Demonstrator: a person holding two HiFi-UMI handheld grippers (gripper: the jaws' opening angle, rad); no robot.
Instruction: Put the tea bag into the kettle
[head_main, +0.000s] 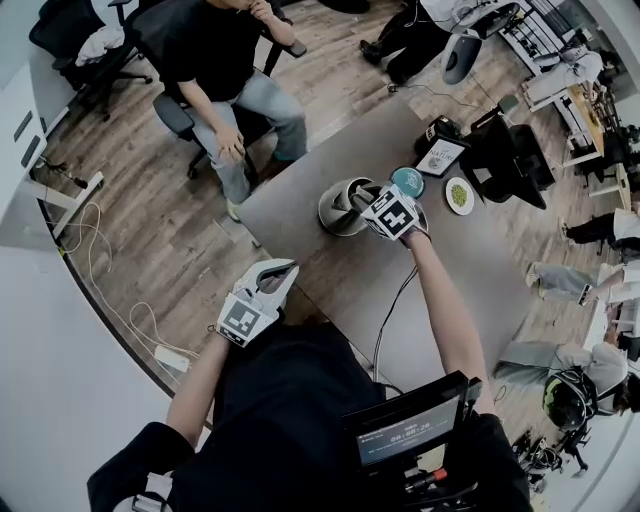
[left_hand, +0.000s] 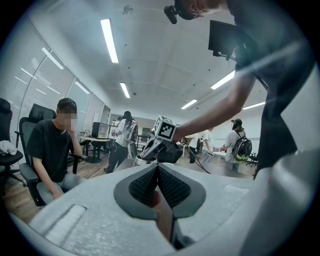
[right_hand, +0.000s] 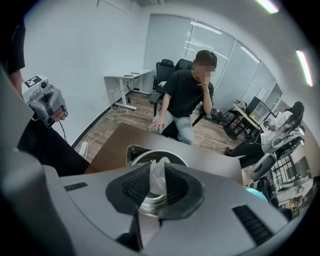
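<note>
Tea bag: small, white, crumpled; pinched between the right gripper's pads, poised right over the kettle's open mouth.
Right gripper: grey, two-jawed, tipped steeply downward; jaws nearly closed, clamped on the tea bag.
Kettle: round, stainless steel, top open; standing by the grey table's edge nearest the seated person.
Left gripper: jaws pressed fully together, gripping nothing; held level just off the table's near-left edge, well apart from the kettle.
Beside the kettle: teal round disc and green-patterned round dish, near each other towards the table's far edge.
</note>
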